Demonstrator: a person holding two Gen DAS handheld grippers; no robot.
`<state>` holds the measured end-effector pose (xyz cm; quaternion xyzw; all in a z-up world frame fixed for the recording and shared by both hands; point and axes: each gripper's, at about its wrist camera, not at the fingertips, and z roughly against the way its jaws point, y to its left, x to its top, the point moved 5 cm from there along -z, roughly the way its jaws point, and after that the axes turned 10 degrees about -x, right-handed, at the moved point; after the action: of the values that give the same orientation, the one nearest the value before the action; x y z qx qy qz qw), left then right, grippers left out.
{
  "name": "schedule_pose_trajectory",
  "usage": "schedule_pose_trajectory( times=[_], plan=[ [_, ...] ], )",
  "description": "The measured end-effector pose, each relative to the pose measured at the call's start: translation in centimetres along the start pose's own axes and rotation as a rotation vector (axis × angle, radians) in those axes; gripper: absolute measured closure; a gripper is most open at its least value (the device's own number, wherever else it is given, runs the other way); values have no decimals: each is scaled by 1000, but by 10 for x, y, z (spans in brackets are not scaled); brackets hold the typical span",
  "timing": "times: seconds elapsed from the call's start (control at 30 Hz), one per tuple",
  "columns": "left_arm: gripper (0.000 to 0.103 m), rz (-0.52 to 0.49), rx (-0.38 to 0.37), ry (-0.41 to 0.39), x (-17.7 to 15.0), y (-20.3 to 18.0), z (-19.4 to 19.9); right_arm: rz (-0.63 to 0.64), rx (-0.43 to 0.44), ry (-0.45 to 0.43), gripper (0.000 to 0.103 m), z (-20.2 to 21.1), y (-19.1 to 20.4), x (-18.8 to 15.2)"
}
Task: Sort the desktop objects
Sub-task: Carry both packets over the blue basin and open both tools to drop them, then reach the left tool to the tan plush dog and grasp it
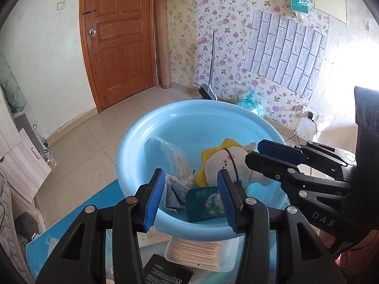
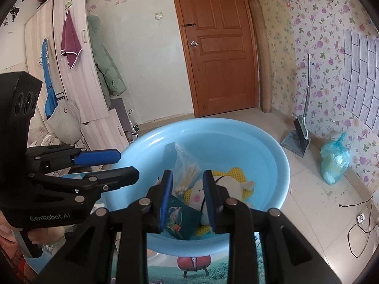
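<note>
In the left wrist view, the left gripper is held wide open and empty above the blue basin, where a plush toy lies. In the right wrist view, the right gripper is seen parted, gripping nothing, over the same basin and toy.

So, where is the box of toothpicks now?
In the left wrist view, the box of toothpicks lies on the table just outside the blue basin, beside a black box.

The basin sits on the table mat. Inside it, the plush toy lies right of the swab bag, with the card pack in front. The toothpick box lies before the basin.
</note>
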<state>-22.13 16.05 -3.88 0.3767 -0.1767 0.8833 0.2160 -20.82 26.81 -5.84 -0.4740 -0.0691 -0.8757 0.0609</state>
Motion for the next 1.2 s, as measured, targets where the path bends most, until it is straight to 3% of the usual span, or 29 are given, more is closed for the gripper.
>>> schedule_pose_trajectory(
  times=[0.4, 0.5, 0.67, 0.77, 0.97, 1.2],
  plan=[
    [55, 13, 45, -30, -22, 12, 45, 20, -5, 3, 77, 30, 22, -6],
    [47, 24, 53, -44, -27, 16, 61, 33, -2, -7, 77, 39, 31, -4],
    [18, 37, 84, -95, -38, 23, 92, 42, 4, -20, 77, 55, 44, -3],
    [10, 52, 98, -127, -49, 28, 108, 46, 3, -17, 77, 62, 50, -7],
    [9, 101, 135, -101, -80, 45, 124, 25, -8, -12, 73, 74, 59, -10],
    [3, 131, 189, -88, -119, 57, 143, 38, -5, -12, 59, 84, 78, -19]
  ],
)
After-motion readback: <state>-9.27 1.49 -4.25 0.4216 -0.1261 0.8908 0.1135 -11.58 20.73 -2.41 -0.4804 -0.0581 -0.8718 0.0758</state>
